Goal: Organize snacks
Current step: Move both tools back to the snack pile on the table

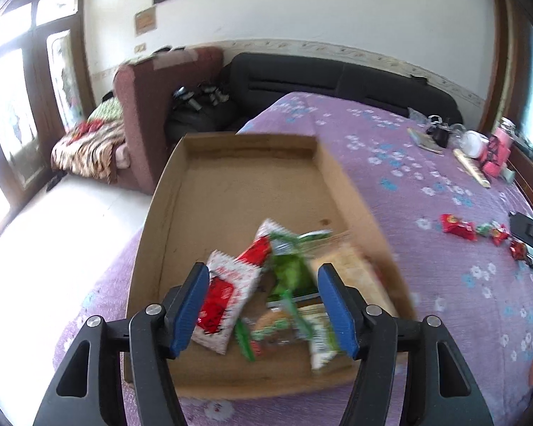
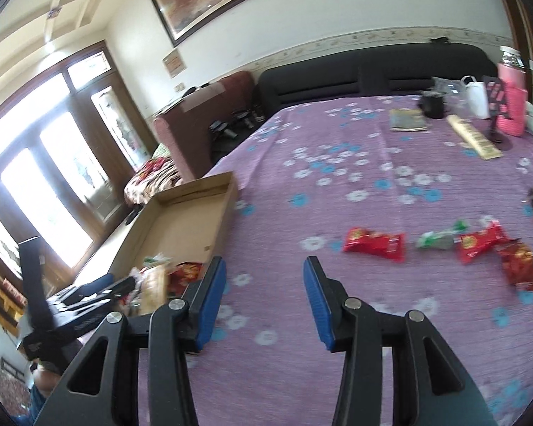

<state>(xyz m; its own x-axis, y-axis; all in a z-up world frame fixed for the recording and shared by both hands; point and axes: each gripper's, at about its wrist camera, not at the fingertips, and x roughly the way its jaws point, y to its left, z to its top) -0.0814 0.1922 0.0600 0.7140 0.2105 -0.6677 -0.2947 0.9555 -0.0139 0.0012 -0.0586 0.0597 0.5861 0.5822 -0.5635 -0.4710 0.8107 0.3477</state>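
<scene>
While the left hand-held gripper (image 1: 264,307) hovers with its jaws spread wide and empty, the cardboard tray (image 1: 167,213) lies directly beneath it on the bed (image 1: 426,163), holding blurred red-white and green snack packets (image 1: 231,291). The right hand-held gripper (image 2: 264,300), likewise wide open and empty, has loose red snack packets (image 2: 375,243) ahead to its right.

A bed (image 2: 337,191) with a purple flowered cover carries an open cardboard box (image 1: 348,191) at its left edge. Red packets (image 2: 375,243) and a green one (image 2: 440,236) lie loose to the right. Near the headboard sit a booklet (image 2: 407,119), a dark cup (image 2: 432,104) and a flat pale box (image 2: 474,141).
</scene>
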